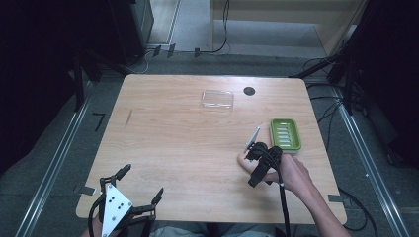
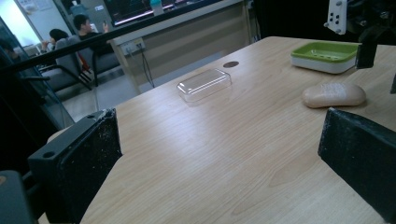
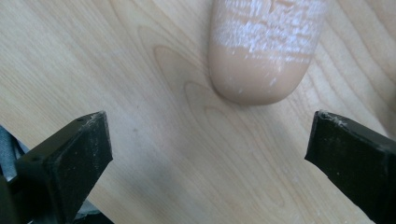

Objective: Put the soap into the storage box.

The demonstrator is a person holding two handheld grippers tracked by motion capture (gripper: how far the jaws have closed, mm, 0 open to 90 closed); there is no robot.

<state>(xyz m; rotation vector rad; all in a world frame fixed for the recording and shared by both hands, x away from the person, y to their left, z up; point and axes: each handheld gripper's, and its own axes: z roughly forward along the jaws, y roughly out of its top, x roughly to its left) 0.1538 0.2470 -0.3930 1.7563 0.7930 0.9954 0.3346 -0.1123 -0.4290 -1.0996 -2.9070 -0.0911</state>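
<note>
A tan bar of soap (image 1: pixel 241 160) lies on the wooden table (image 1: pixel 173 143), left of a green soap dish (image 1: pixel 285 134) with a white base. My right gripper (image 1: pixel 253 162) hovers right over the soap, tilted down, jaws open. In the right gripper view the soap's (image 3: pixel 261 51) rounded end lies just beyond the open right gripper (image 3: pixel 210 154), with bare wood between the jaws. My left gripper (image 1: pixel 141 183) rests open at the near left table edge, holding nothing. The left gripper view looks across its open jaws (image 2: pixel 219 163) to the soap (image 2: pixel 334 94) and the dish (image 2: pixel 325 56).
A clear plastic lid (image 1: pixel 217 98) lies flat near the table's far edge, beside a dark round hole (image 1: pixel 249 91). Cables run across the floor behind and to the right of the table. People sit at desks far off in the left gripper view.
</note>
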